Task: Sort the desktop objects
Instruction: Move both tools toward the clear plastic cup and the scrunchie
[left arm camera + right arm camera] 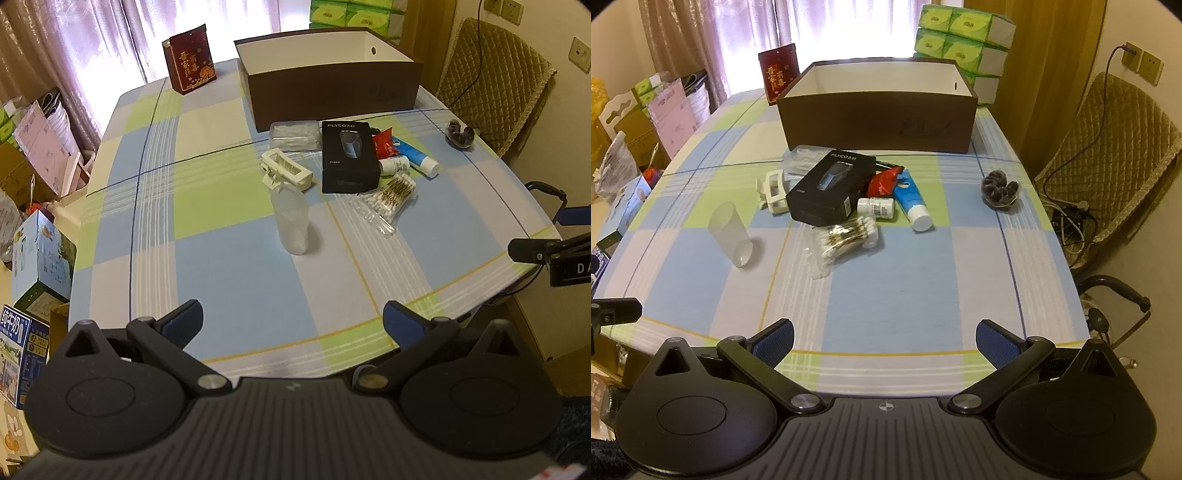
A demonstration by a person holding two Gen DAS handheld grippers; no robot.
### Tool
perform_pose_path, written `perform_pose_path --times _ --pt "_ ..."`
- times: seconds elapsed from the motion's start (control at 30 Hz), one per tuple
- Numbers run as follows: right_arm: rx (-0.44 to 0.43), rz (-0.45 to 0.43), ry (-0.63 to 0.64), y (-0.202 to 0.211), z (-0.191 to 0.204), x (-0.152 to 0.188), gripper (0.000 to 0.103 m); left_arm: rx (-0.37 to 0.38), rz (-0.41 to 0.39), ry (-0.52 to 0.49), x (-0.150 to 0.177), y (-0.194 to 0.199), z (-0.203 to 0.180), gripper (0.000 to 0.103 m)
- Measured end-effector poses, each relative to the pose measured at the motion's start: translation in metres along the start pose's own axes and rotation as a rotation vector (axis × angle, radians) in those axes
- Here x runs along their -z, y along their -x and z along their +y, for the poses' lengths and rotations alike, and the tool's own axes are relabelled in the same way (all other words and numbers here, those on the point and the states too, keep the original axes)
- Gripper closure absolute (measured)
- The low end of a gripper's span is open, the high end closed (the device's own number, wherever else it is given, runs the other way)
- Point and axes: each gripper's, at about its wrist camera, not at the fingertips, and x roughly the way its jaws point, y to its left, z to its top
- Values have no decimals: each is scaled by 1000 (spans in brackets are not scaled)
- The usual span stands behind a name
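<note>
Both grippers hover open over the near edge of a checked tablecloth, nothing between their fingers: left gripper (293,323), right gripper (884,343). Mid-table lies a cluster: a black shaver box (831,188), a cream hair clip (774,192), a frosted plastic cup (730,234) standing upside down, a bag of cotton swabs (849,236), a small white bottle (877,208), a blue tube (912,201), a red packet (882,181) and a clear packet (294,133). A dark hair tie (999,192) lies apart at the right. Behind them stands an open brown box (877,122).
A dark red gift bag (777,74) stands at the table's far left corner. Stacked green tissue packs (964,40) rise behind the box. A padded chair (1115,155) with cables is at the right. Cartons crowd the floor (40,155) at the left.
</note>
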Motion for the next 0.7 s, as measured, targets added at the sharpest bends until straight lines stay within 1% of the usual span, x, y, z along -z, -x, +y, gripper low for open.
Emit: perform_pose_path --times 0.17,0.33,0.7 --pt "-2 2 6 -1 2 0 2 -5 1 9 2 0 3 1" --pt "-3 -1 10 0 5 1 2 -28 -1 47 5 2 4 1" --pt "-10 -5 17 0 13 2 2 -48 0 59 10 3 10 1"
